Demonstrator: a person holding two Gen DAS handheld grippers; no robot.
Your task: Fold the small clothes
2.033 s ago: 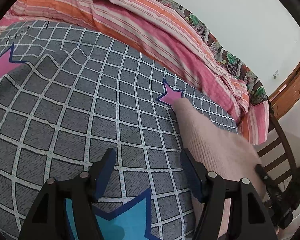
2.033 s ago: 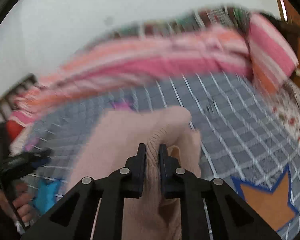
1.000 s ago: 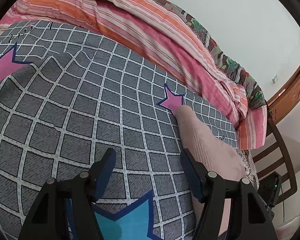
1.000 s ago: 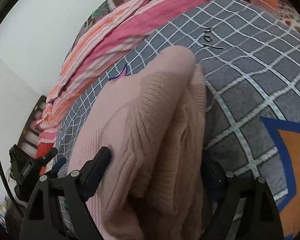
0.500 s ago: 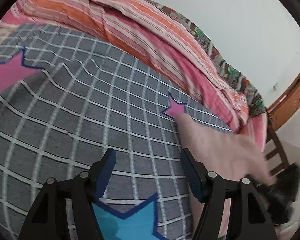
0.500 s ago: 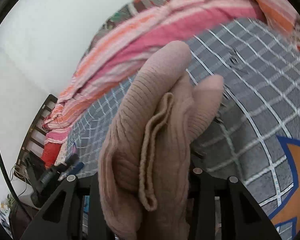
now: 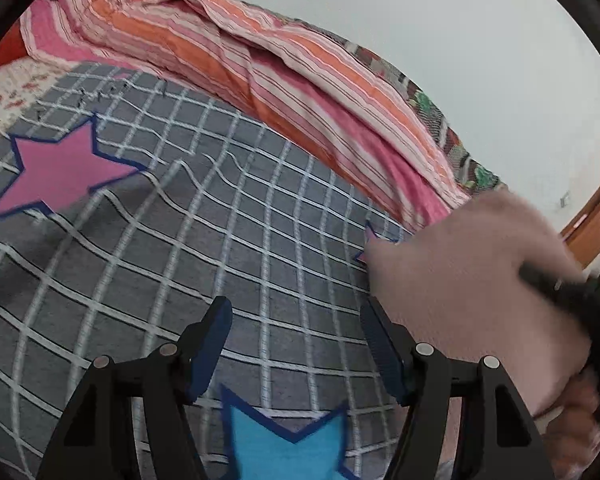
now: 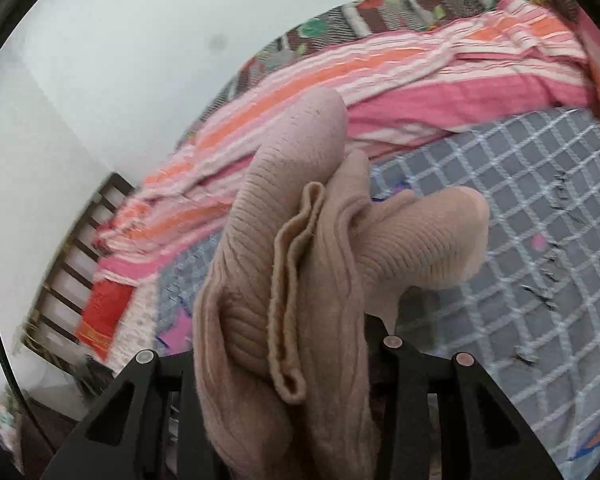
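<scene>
My right gripper (image 8: 276, 364) clamping the folded beige knit garment (image 8: 300, 264), my left gripper (image 7: 296, 344) hovering open over the grey checked bedspread (image 7: 180, 240)

Ribbed matt knit garment (image 8: 300, 280); soft matt woven checked blanket (image 7: 160, 260)

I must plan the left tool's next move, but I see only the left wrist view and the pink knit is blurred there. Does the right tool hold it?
Observer: Yes. The right tool has just been closing its jaws, and the pink knit is clamped between them.
Operator: Is it flat?
Observer: No, bunched; a folded edge shows in front.
Operator: Anything loose?
Observer: One rounded end sticks out to the right, above the checked blanket.
</scene>
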